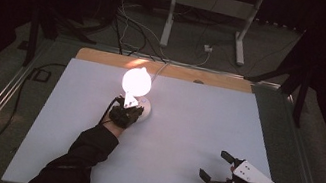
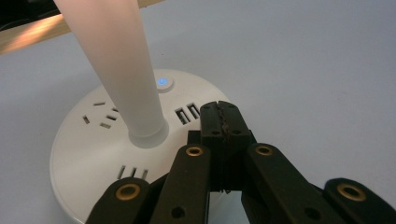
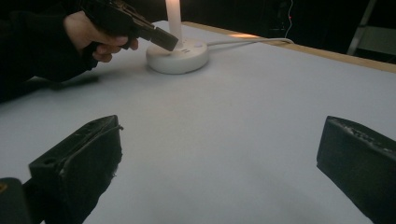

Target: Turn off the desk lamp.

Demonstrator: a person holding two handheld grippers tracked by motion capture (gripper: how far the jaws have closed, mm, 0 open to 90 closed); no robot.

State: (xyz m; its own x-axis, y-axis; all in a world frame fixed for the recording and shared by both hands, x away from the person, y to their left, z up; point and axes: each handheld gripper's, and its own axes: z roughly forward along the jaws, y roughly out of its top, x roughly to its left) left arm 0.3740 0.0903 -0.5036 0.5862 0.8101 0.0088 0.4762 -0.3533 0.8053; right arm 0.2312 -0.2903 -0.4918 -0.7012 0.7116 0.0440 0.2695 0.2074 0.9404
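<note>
A white desk lamp stands lit on the table, its glowing head (image 1: 136,81) above a round white base (image 2: 88,154) with sockets, USB ports and a blue-lit button (image 2: 162,81). My left gripper (image 2: 223,117) is shut with nothing between its jaws, its tips just over the base's near-right edge, a short way from the button. In the right gripper view that same gripper (image 3: 166,41) hovers at the lamp base (image 3: 177,56). My right gripper (image 1: 213,165) stands wide open above bare table near the front right, its pads (image 3: 88,154) far apart.
The white table top (image 1: 196,123) lies on a wooden board (image 1: 106,57). The lamp's white cable (image 3: 247,42) runs off the far edge to the floor. A metal stand (image 1: 211,8) and loose cables are beyond the table in the dark room.
</note>
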